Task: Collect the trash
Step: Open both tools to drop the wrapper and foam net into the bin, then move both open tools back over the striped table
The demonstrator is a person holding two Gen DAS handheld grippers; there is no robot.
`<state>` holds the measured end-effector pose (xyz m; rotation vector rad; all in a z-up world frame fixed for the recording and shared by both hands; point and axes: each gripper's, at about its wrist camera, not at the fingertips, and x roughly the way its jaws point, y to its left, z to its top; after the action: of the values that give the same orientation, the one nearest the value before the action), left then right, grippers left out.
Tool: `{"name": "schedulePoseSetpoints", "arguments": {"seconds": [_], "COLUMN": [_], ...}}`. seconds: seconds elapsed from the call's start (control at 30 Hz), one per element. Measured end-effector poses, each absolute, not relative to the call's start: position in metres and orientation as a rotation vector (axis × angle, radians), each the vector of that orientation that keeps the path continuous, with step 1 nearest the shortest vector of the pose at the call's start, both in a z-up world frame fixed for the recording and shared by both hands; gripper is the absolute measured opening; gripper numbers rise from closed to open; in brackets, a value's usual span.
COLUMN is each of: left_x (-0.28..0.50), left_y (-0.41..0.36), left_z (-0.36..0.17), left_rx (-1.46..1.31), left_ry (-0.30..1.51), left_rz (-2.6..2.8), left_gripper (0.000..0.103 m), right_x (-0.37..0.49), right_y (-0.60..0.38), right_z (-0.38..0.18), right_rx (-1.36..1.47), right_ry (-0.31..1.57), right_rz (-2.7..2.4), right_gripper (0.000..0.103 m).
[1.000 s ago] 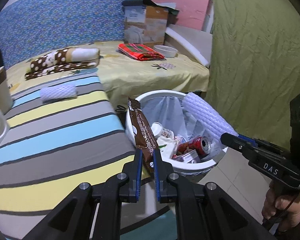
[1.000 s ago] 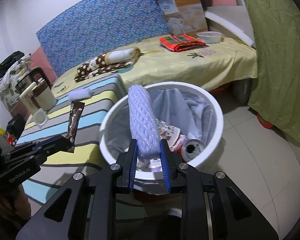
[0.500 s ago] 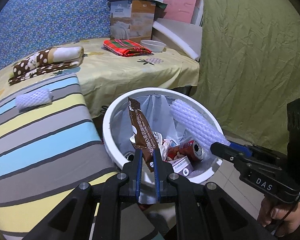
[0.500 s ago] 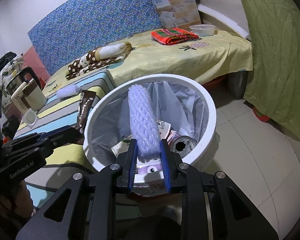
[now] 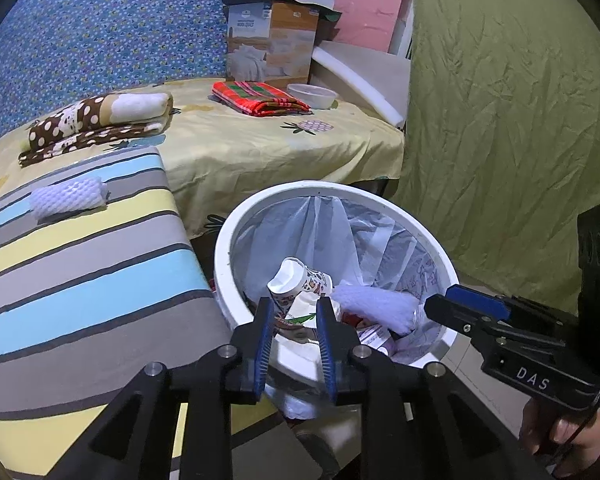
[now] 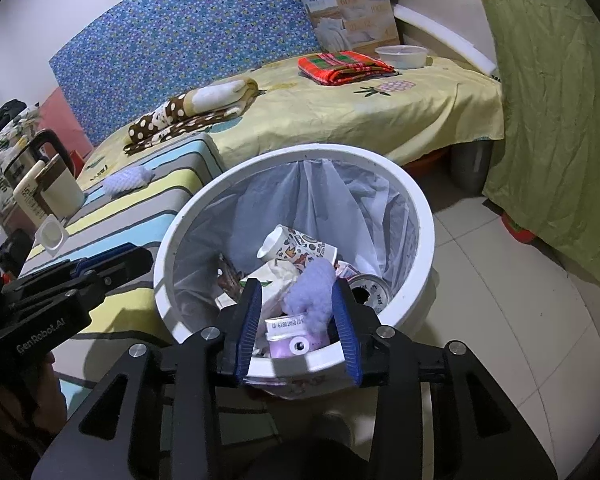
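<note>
Both grippers hang over the white bin (image 6: 418,216), jaws just parted: left gripper (image 5: 293,334) empty, right gripper (image 6: 296,326) letting the foam net (image 6: 314,284) drop among cups and a can. Still to fetch (as I judge it): another foam net (image 5: 68,200) far left on the striped cushion (image 5: 80,280), perhaps the yogurt cup (image 6: 52,234).

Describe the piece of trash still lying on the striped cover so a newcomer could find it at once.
Start at the white trash bin beside the bed, then look to the striped cover next to it. Near that cover's far edge lies a short white foam net sleeve, on its side. It is the only netted, pale roll there; the spotted blanket beyond it is brown and folded.
</note>
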<state>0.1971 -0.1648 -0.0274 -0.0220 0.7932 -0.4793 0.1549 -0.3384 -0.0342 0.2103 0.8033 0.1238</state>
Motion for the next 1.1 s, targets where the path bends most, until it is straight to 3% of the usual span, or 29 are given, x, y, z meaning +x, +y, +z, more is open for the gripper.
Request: {"name": "schedulePoseSetpoints", "arguments": {"seconds": [1.1], "left_x": [0.118], "left_y": [-0.058], "left_z": [0.0], "left_rx": [-0.114], "left_ry": [0.73], "left_rz": [-0.297], "left_gripper": [0.021], "right_x": [0.126], "right_y": [-0.256], "right_z": [-0.001], "right_rx": [0.155], "right_ry": [0.726], "right_rz": [0.4], "right_gripper": [0.039]}}
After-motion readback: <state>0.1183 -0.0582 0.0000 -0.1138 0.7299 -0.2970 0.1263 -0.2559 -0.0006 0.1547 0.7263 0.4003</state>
